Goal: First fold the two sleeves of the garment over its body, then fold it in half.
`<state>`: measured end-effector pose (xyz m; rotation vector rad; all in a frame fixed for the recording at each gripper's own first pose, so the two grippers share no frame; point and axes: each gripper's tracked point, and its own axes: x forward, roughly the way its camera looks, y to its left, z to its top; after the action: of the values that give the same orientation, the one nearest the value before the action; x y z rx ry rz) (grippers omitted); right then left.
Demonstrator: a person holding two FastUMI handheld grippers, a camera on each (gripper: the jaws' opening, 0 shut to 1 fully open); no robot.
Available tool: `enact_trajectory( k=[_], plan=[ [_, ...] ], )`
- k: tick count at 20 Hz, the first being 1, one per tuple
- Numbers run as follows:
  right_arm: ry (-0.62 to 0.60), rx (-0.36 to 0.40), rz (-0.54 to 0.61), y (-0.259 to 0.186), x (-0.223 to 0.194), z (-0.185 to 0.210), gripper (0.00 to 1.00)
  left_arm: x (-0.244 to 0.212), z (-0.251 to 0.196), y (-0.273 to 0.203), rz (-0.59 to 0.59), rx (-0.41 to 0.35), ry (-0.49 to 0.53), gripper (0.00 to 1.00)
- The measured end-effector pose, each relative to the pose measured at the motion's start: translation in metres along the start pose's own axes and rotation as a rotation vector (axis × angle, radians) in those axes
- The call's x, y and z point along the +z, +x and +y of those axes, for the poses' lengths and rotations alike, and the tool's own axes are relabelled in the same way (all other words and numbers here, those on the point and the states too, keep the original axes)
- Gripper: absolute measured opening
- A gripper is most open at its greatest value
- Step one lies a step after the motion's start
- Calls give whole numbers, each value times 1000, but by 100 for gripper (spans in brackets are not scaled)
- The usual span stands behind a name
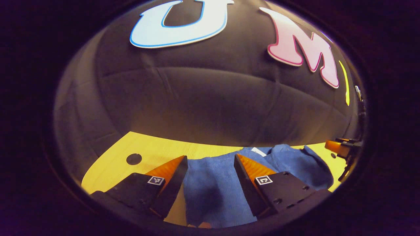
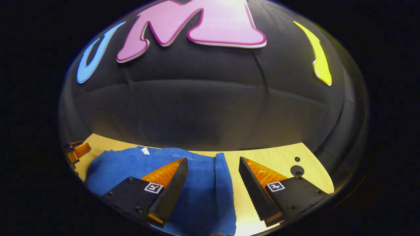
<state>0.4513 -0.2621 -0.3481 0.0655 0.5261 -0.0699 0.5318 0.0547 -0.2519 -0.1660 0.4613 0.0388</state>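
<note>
A blue knitted garment (image 1: 213, 183) lies on the light wooden table (image 1: 154, 150), its white neck label (image 1: 258, 151) toward the far edge. My left gripper (image 1: 210, 160) hovers open over the garment's left part, cloth showing between its fingers but not pinched. In the right gripper view the same garment (image 2: 203, 193) spreads from the left to the middle, with its label (image 2: 145, 150) near the back. My right gripper (image 2: 213, 162) is open above the garment's right edge. The other gripper (image 1: 343, 149) shows at the far right of the left gripper view, and at the far left (image 2: 74, 151) of the right gripper view.
The black cloth wall (image 1: 213, 98) rises right behind the table's far edge. A round dark hole (image 1: 134, 159) sits in the tabletop at the left; two such holes (image 2: 297, 169) show at the right in the right gripper view. Bare wood lies on both sides of the garment.
</note>
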Motion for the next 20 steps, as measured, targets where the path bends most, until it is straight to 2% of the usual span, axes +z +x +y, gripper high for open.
enact_trajectory(
  k=[3,7,10,13,14,17,20],
  plan=[
    [-14,18,-53,-56,16,11,98,21,-4,-61,-77,-21,-37,83],
    [-22,30,-122,-145,39,32,98,32,-15,-164,-149,-43,-1,83],
    [9,57,-193,-223,61,48,98,39,-20,-250,-204,-25,41,82],
    [11,65,-266,-305,80,65,97,58,-15,-330,-351,39,81,81],
    [4,74,-312,-326,91,71,97,58,-18,-357,-374,43,99,80],
    [39,98,-349,-397,100,87,96,50,-33,-424,-390,33,94,80],
    [67,127,-392,-458,98,94,96,40,-41,-479,-498,32,94,80]
  ],
)
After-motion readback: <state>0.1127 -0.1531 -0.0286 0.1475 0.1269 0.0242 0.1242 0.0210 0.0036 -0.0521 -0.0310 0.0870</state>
